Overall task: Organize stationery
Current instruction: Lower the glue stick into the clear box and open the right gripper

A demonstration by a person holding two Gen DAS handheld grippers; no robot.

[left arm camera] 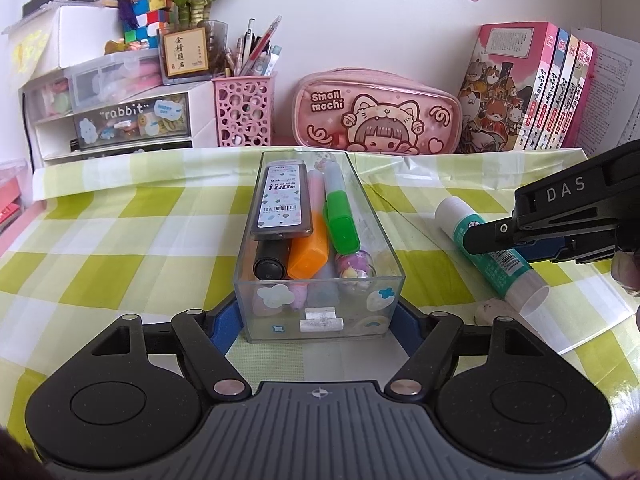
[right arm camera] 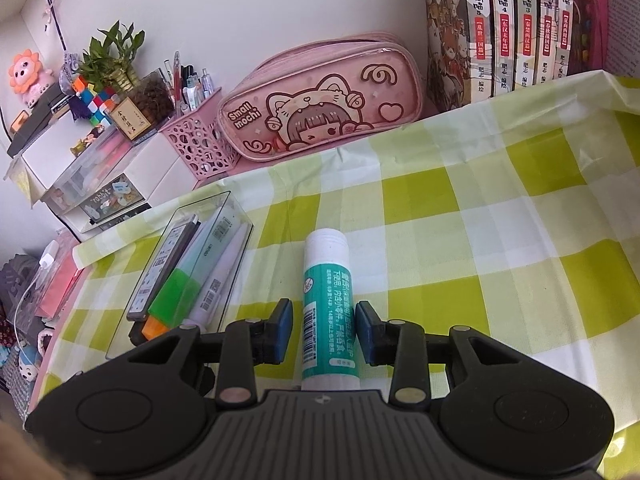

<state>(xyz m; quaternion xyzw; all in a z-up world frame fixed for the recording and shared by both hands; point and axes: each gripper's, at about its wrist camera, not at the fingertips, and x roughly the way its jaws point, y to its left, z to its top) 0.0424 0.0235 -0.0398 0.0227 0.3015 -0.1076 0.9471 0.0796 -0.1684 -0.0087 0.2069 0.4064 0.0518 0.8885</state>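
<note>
Two grippers are working the checked cloth (left arm camera: 120, 240). Left gripper (left arm camera: 320, 316) is bracketing the near end of the clear box (left arm camera: 320, 312), pads touching or just off its walls; can't tell if it is clamping. Box is already holding markers and a refill case. Right gripper (right arm camera: 322, 334) is straddling the glue stick (right arm camera: 326, 300), which is lying beside the box, jaws narrowly apart and not yet pinching. Step in hand, likely: picking up the glue. Next: close, lift, carry left into the box.
</note>
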